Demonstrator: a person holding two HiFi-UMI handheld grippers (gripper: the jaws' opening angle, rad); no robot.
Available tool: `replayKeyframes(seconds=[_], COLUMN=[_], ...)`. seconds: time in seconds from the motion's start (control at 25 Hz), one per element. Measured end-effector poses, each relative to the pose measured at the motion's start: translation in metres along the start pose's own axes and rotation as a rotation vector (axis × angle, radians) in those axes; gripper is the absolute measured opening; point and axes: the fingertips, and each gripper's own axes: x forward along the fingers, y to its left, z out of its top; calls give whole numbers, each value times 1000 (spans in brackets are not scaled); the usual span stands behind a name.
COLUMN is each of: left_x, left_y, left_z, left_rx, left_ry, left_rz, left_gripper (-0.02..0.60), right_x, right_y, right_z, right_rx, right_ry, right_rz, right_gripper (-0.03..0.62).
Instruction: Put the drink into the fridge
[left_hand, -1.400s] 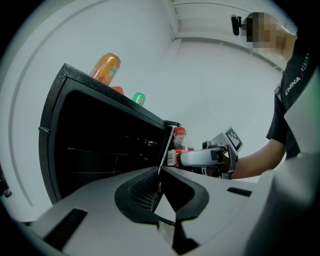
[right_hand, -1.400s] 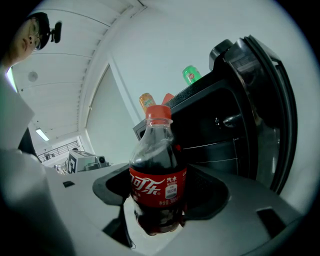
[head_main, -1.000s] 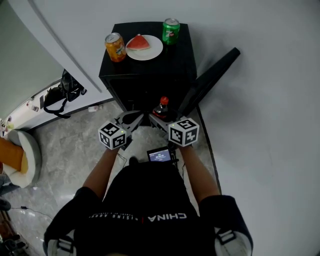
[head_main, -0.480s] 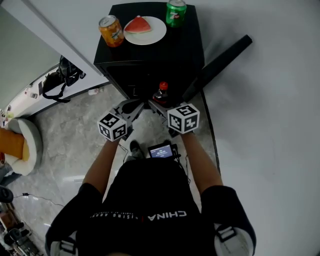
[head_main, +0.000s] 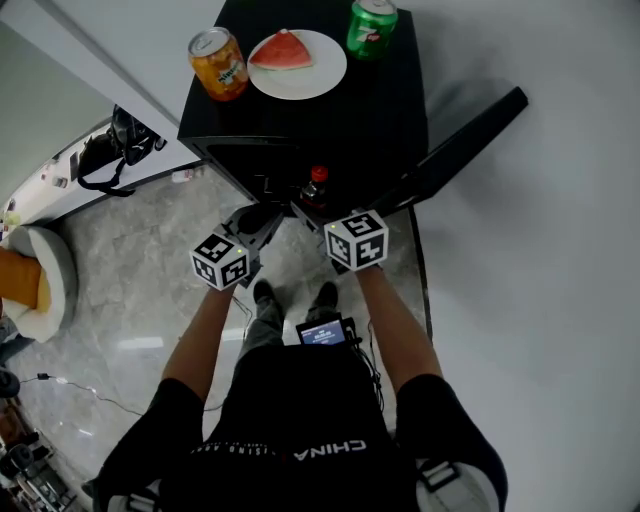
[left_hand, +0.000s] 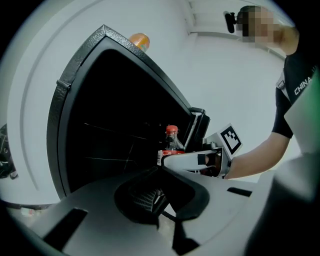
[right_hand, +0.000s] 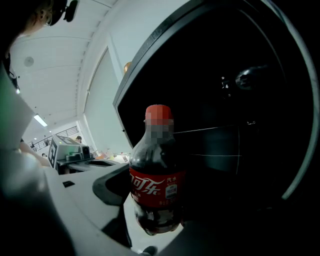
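Note:
A small cola bottle (head_main: 317, 184) with a red cap and red label stands upright in my right gripper (head_main: 306, 207), which is shut on its lower body. It sits just at the mouth of the open black fridge (head_main: 400, 110), cap near the top edge. In the right gripper view the bottle (right_hand: 157, 185) fills the middle against the dark fridge interior (right_hand: 235, 145). My left gripper (head_main: 262, 216) hangs beside it to the left, jaws together with nothing between them. From the left gripper view, the bottle (left_hand: 171, 142) and right gripper (left_hand: 192, 161) are in front of the opening.
On the fridge top stand an orange can (head_main: 218, 63), a white plate (head_main: 325, 82) with a watermelon slice (head_main: 281, 50) and a green can (head_main: 371, 27). The fridge door (head_main: 470, 135) swings out to the right. A white wall runs right; marble floor and a bag (head_main: 110, 150) lie left.
Both grippers and the bottle have moved forward toward the fridge; the bottle's cap is now at the edge of the opening. The person's feet have stepped closer.

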Motion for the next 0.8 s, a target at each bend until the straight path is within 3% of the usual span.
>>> replayKeyframes(seconds=[0.8], left_x=[16], left_y=[88], left_z=[-48], left_rx=[-43], left_ry=[-32], left_rz=[142], left_gripper=[23], right_x=[137], right_y=[-49], right_z=[-17], right_rx=[-55], right_ry=[-68], right_rz=[-61], right_gripper=[301])
